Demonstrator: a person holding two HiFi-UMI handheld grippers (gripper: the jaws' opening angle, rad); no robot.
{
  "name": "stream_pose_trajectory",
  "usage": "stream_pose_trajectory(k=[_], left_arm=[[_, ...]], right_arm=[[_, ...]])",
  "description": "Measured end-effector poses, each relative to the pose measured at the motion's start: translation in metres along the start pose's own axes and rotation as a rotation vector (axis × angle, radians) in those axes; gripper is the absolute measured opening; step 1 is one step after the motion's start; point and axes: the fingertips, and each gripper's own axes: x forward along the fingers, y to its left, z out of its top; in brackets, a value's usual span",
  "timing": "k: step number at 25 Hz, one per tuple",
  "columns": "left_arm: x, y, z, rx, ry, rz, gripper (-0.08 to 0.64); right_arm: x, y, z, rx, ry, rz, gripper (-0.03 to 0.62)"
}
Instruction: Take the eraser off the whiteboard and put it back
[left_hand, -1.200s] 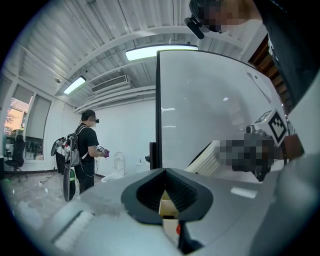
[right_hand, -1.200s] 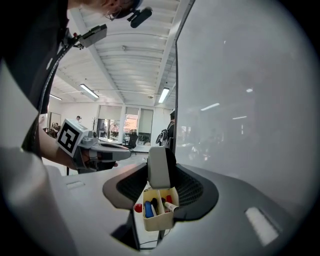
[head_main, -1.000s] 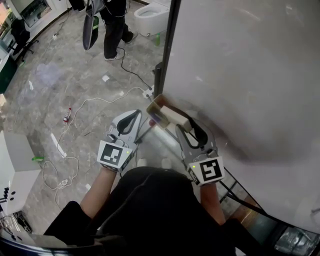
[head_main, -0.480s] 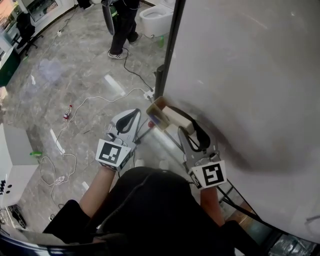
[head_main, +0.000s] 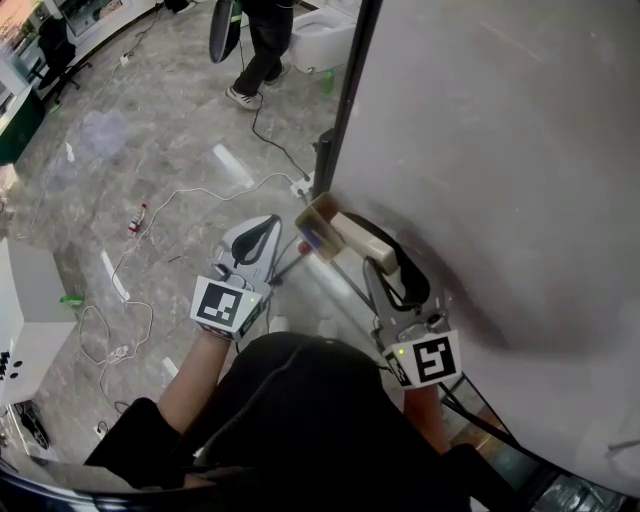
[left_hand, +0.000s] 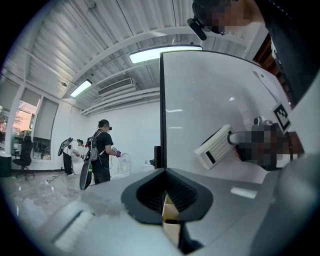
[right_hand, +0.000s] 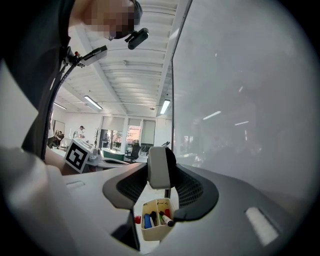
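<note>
Jaws of the right gripper (head_main: 385, 268) clamp the eraser (head_main: 355, 235) beside the whiteboard (head_main: 500, 150). Left gripper (head_main: 265, 222) jaws meet at their tips, holding nothing.

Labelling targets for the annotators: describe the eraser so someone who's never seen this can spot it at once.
Start from the big whiteboard and follow its black left edge down to the right gripper. The eraser is the white rectangular block clamped between that gripper's jaws. Unlike the open beige marker holder next to it, it is solid and holds no pens.
</note>
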Motion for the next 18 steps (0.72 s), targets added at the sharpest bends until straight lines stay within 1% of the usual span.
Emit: stream_pose_trajectory(k=[11, 15, 18], left_arm=[[-0.0043, 0.0019, 0.0024, 0.004, -0.007, 0.009, 0.006], [-0.0082, 0.0032, 0.0036, 0.016, -0.003, 0.016, 0.005], [-0.0091, 0.0043, 0.0006, 0.004, -0.008, 0.014, 0.005]], right_arm=[[0.0036, 0.0016, -0.0003, 0.007, -0.008, 0.011, 0.178], [0.0048, 0.0044, 0.0011, 0.008, -0.005, 0.018, 0.178], [0.007, 0.0059, -0.0028, 0.007, -0.005, 0.024, 0.178]])
